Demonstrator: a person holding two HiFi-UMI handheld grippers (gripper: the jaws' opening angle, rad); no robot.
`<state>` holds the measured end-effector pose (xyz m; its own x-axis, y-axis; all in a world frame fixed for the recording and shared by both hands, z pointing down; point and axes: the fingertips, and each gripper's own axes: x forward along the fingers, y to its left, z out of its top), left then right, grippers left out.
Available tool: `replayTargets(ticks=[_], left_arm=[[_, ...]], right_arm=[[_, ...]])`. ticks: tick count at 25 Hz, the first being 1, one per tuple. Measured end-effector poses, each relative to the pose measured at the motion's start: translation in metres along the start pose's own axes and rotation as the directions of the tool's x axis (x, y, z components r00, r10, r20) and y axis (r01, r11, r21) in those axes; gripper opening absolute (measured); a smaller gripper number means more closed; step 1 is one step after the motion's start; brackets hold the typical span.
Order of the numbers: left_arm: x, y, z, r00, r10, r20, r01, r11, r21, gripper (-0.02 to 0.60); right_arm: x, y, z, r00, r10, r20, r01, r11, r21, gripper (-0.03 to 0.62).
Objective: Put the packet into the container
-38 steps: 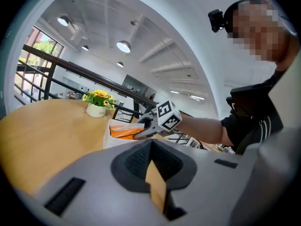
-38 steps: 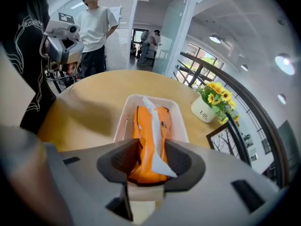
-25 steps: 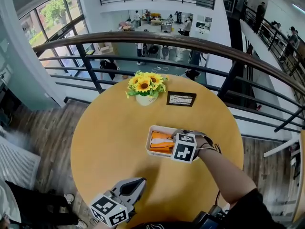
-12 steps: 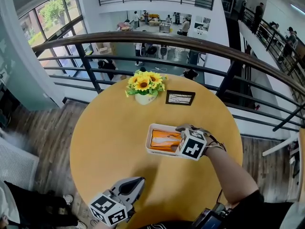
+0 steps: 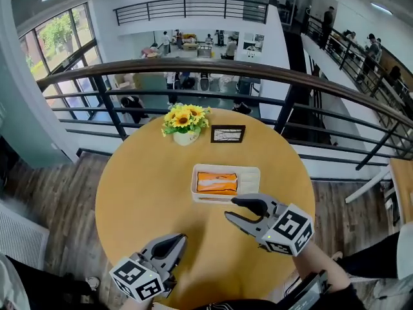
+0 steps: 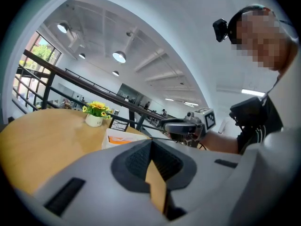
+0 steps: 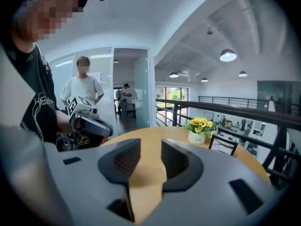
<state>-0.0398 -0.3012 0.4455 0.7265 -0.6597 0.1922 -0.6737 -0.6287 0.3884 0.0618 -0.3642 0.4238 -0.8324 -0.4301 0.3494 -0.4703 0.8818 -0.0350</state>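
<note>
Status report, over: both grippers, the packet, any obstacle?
Left gripper shut, empty. Right gripper empty, fingers closing, above table. Packet lies inside container. No obstacle seen.

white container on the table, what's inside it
An orange packet lies flat in the white container, and a strip of bare floor shows beside it. Anything beneath the packet is covered.

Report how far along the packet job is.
Done: the orange packet lies inside the white container on the table. In hand: nothing. The right gripper hovers on the person's side of the container, its jaws closing with nothing between them. The left gripper is shut and empty. Left: apparently nothing, since the packet looks fully inside.
</note>
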Motion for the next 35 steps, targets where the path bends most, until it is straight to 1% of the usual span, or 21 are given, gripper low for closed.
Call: replayTargets(ticks=[3,6,8,10,12,15,20,22,26,31,33,35], left_arm=[[-0.015,-0.023,0.013,0.999,-0.045,0.028,0.044,0.998,0.039,0.005],[-0.032,-0.050,0.023,0.993,-0.112,0.043,0.107,0.988,0.112,0.005],[-0.044,-0.064,0.027,0.989,-0.138,0.046,0.130,0.981,0.146,0.005],[-0.053,-0.075,0.026,0.985,-0.164,0.049,0.154,0.974,0.164,0.005],[-0.062,-0.085,0.019,0.981,-0.190,0.044,0.179,0.967,0.182,0.005],[-0.085,-0.102,0.002,0.979,-0.203,0.032,0.193,0.963,0.190,0.005],[-0.109,-0.126,-0.015,0.973,-0.228,0.026,0.218,0.954,0.206,0.005],[-0.116,-0.134,-0.019,0.971,-0.239,0.024,0.228,0.949,0.218,0.005],[-0.130,-0.148,-0.020,0.964,-0.264,0.022,0.252,0.939,0.236,0.005],[-0.127,-0.146,-0.021,0.960,-0.278,0.031,0.263,0.935,0.238,0.005],[-0.127,-0.144,-0.025,0.961,-0.274,0.028,0.260,0.936,0.238,0.005],[-0.134,-0.151,-0.028,0.961,-0.277,0.025,0.263,0.935,0.238,0.005]], right_arm=[[-0.029,0.039,0.008,0.994,-0.064,0.088,0.062,0.998,0.017,0.047],[-0.051,0.079,0.009,0.980,-0.112,0.166,0.108,0.994,0.032,0.006],[-0.061,0.106,0.008,0.970,-0.125,0.207,0.116,0.992,0.053,0.006],[-0.069,0.127,0.005,0.960,-0.139,0.242,0.121,0.989,0.087,0.006],[-0.078,0.147,0.000,0.952,-0.153,0.264,0.126,0.985,0.117,0.006],[-0.096,0.178,-0.006,0.940,-0.182,0.288,0.145,0.979,0.147,0.006],[-0.119,0.199,-0.022,0.906,-0.288,0.309,0.231,0.950,0.209,0.006],[-0.121,0.206,-0.028,0.897,-0.311,0.313,0.243,0.940,0.238,0.006],[-0.120,0.220,-0.029,0.893,-0.316,0.322,0.232,0.933,0.274,0.005],[-0.107,0.222,-0.030,0.902,-0.295,0.314,0.220,0.942,0.254,0.005],[-0.107,0.223,-0.032,0.903,-0.293,0.315,0.217,0.943,0.253,0.005],[-0.110,0.232,-0.032,0.901,-0.295,0.318,0.218,0.942,0.257,0.005]])
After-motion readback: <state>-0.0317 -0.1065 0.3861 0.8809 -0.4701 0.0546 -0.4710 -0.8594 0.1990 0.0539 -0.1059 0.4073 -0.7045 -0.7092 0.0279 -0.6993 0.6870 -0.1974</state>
